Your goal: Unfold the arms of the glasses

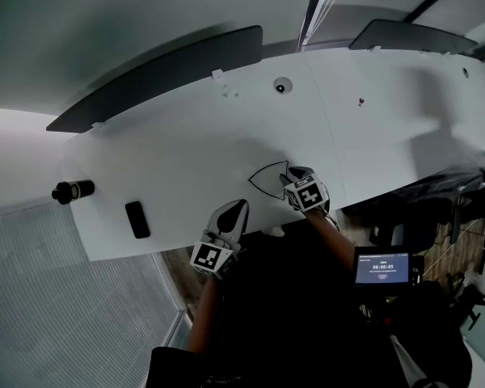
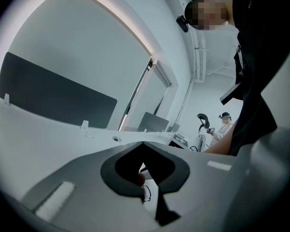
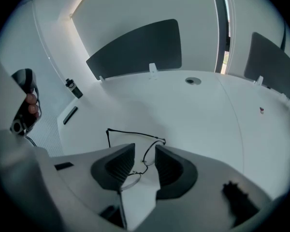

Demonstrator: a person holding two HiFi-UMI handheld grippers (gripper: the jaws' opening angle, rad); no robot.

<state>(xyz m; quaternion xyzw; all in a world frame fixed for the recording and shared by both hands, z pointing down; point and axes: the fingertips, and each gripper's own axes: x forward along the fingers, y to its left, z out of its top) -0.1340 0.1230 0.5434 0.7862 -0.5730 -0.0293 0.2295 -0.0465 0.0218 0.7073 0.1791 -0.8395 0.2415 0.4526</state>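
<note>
The jaws of the right gripper (image 3: 145,151) stand apart. Between them lies the pair of thin black wire-rimmed glasses (image 3: 149,155), flat on the white counter (image 3: 208,120), with neither pad pressing on it. One lens sits in the gap. A thin arm of the glasses runs out beyond the left jaw and bends back at a corner.

We see this gripper tipped steeply down at the counter, and the bare right forearm reaches up to it from the body.

The jaws of the left gripper (image 2: 142,146) meet at their tips with nothing between them. It is held off the surface, pointing almost level, just short of the counter's near edge. It is to the left of the right jaws and nearer the body.

Well to the left of both pairs of jaws a flat black rectangular object (image 1: 137,219) lies on the counter. A short black cylinder (image 1: 73,190) sits further left still, past the counter's end. Far ahead of the jaws a small round grommet (image 1: 282,86) is set in the counter top. Behind it, dark grey partition panels (image 1: 162,75) stand along the far edge.

To the right of the right jaws, below the counter's edge, a small dark screen (image 1: 383,267) glows. Grey ribbed flooring (image 1: 56,297) runs under the counter's left end. In the left gripper view another person (image 2: 225,124) stands far down the pale room.
</note>
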